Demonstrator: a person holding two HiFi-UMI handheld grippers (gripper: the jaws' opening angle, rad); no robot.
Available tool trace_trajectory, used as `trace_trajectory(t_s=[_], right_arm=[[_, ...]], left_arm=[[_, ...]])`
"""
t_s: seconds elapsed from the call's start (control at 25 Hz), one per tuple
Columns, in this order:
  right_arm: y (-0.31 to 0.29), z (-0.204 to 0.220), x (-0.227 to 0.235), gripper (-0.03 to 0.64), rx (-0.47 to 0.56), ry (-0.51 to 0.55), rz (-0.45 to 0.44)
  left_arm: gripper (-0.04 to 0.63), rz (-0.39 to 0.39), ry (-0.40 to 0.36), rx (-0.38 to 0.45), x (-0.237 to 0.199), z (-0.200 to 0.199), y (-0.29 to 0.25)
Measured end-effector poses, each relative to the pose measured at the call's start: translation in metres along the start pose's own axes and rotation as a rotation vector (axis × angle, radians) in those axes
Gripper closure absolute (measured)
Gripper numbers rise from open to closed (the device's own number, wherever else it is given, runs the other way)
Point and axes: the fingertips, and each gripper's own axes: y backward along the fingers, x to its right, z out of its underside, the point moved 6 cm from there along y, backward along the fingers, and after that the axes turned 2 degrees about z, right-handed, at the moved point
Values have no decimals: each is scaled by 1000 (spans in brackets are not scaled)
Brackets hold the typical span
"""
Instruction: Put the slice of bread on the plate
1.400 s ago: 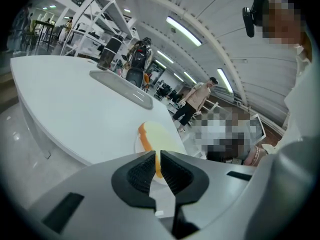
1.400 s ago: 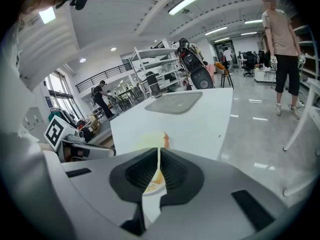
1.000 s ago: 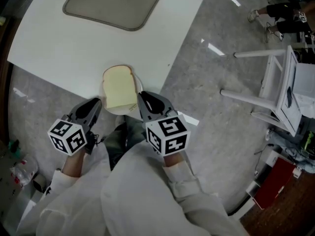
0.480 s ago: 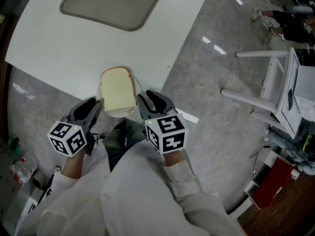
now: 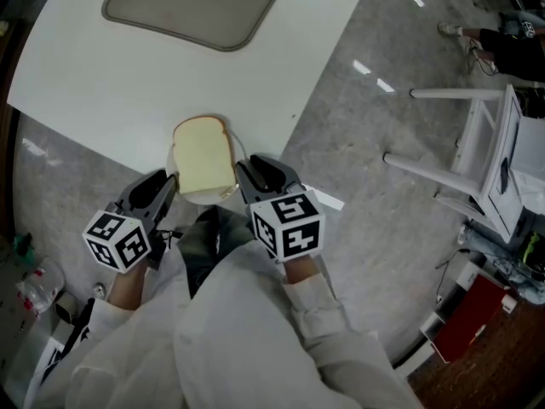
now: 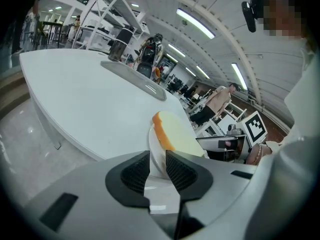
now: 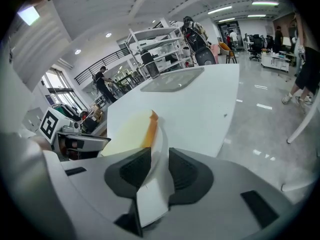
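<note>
A slice of bread (image 5: pixel 204 153) with a tan crust lies on a small white plate (image 5: pixel 207 197), which sits at the near edge of the white table (image 5: pixel 111 92). My left gripper (image 5: pixel 168 186) is shut on the plate's left rim. On the right rim my right gripper (image 5: pixel 245 175) is also shut. In the left gripper view the plate's rim (image 6: pixel 156 156) runs between the jaws, with the bread (image 6: pixel 176 137) just beyond. The right gripper view shows the plate (image 7: pixel 160 146) pinched between the jaws and the bread (image 7: pixel 131 133) to its left.
A grey rounded tray (image 5: pixel 196 7) lies on the far part of the table. A white metal frame (image 5: pixel 473 156) stands on the grey floor to the right. A person's legs (image 5: pixel 502 45) show at the top right. Red and dark objects (image 5: pixel 477 313) sit at the lower right.
Both grippers keep their hold on the plate. The plate and bread have barely shifted; the view has drifted slightly.
</note>
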Motion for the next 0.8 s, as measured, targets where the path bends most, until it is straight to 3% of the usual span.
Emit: trace_trajectory(t_s=[0.52, 0.8], right_arm=[[-1, 3, -3, 546, -4, -78, -28], [0, 3, -6, 552, -17, -87, 5]], left_arm=[[512, 5, 35, 29, 0, -2, -2], [512, -13, 53, 23, 1, -2, -2]])
